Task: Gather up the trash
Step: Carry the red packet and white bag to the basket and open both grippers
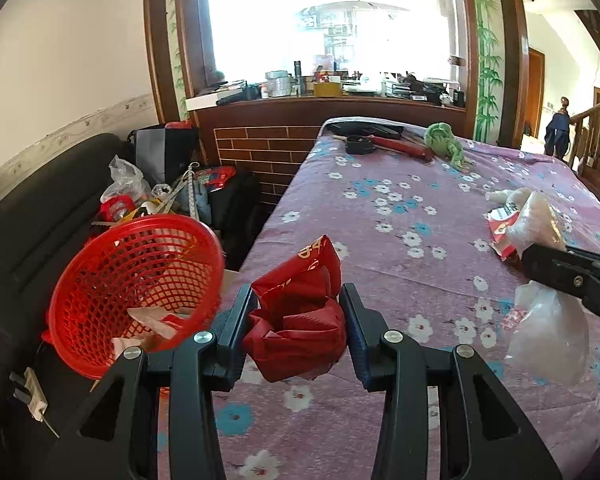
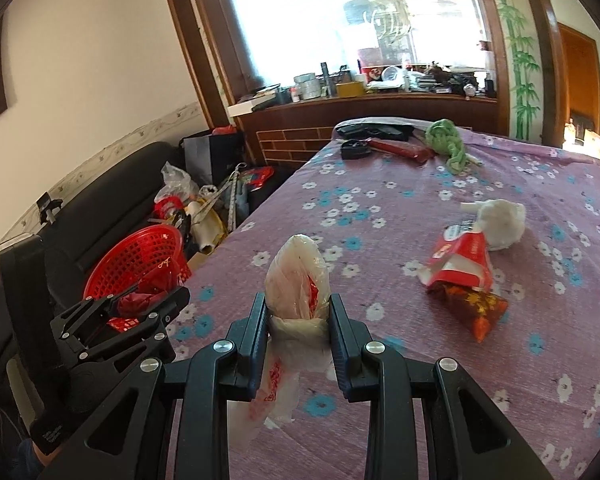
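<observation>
Left gripper [image 1: 298, 304]: fingers [image 1: 236, 320] clamped on a crumpled red wrapper [image 1: 300, 320], one finger on each side. Wrapper is carried above the near-left edge of the tabletop [image 1: 380, 220], which wears a purple floral cloth.

Red basket [image 1: 136, 288] sits at 9 o'clock of the left gripper, just beside it, off the tabletop edge and resting against a black sofa [image 1: 40, 220]. Basket is tilted, mouth toward the camera; scraps of white paper and something red lie in its bottom.

Right gripper [image 2: 299, 312]: fingers [image 2: 342, 332] set narrow, pinching a knotted clear plastic bag [image 2: 298, 280] with red print. Bag top stands up beyond the fingertips; its loose tail hangs below them.

In the right wrist view the left gripper [image 2: 140, 300] shows at 9 o'clock with the red wrapper in it, the basket [image 2: 136, 260] just behind.

Loose on the tabletop at 2 o'clock of the right gripper: a red and white packet [image 2: 460, 264] touching a brown patterned packet [image 2: 472, 304], and a white wad [image 2: 500, 220] touching the red packet's far end.

Far end of the tabletop, 12 o'clock: a green cloth knot [image 2: 448, 140], a long red item [image 2: 400, 148], a small black case [image 2: 354, 149].

Floor clutter of bags lies between sofa and brick-faced counter [image 1: 260, 152].
</observation>
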`<action>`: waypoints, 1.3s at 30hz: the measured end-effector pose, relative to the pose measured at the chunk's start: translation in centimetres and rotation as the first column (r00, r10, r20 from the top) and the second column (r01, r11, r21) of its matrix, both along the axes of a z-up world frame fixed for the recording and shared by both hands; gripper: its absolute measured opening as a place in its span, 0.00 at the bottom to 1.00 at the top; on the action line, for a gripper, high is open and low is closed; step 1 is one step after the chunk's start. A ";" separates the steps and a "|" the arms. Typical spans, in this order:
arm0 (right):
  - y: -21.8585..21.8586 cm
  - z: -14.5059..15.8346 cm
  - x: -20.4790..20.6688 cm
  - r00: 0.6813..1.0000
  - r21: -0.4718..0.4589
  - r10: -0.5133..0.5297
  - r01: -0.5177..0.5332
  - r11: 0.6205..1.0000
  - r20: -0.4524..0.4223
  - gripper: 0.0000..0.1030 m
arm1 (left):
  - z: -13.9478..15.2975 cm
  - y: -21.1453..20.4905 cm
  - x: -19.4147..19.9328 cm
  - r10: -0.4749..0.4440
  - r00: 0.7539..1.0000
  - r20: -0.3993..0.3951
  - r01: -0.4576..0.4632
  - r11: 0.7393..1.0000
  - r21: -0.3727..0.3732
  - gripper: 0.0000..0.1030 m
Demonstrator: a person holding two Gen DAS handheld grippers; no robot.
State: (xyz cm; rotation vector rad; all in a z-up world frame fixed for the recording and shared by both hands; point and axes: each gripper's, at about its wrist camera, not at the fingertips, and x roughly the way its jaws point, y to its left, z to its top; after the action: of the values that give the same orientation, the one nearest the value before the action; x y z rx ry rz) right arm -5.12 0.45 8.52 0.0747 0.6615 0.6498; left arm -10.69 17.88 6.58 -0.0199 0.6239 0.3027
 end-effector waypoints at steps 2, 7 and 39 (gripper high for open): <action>0.9 0.2 0.3 1.000 -0.004 0.016 -0.016 1.000 -0.006 0.30 | 0.5 1.1 -0.3 0.012 1.000 0.007 -0.012 1.000 -0.012 0.40; 3.6 1.8 1.1 0.997 0.019 0.081 -0.080 0.997 -0.021 0.30 | 2.3 5.0 -1.6 0.083 0.996 0.042 -0.082 0.996 -0.029 0.40; 21.6 4.0 5.1 0.966 -0.009 0.260 -0.260 0.966 -0.009 0.42 | 1.0 18.7 -3.0 0.256 0.967 0.006 -0.253 0.958 -0.132 0.68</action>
State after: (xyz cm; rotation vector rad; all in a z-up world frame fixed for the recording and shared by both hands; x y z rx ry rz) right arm -0.01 22.06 12.50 -0.0201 0.6882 0.8991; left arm -13.70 36.55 7.61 -0.2307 0.6180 0.5101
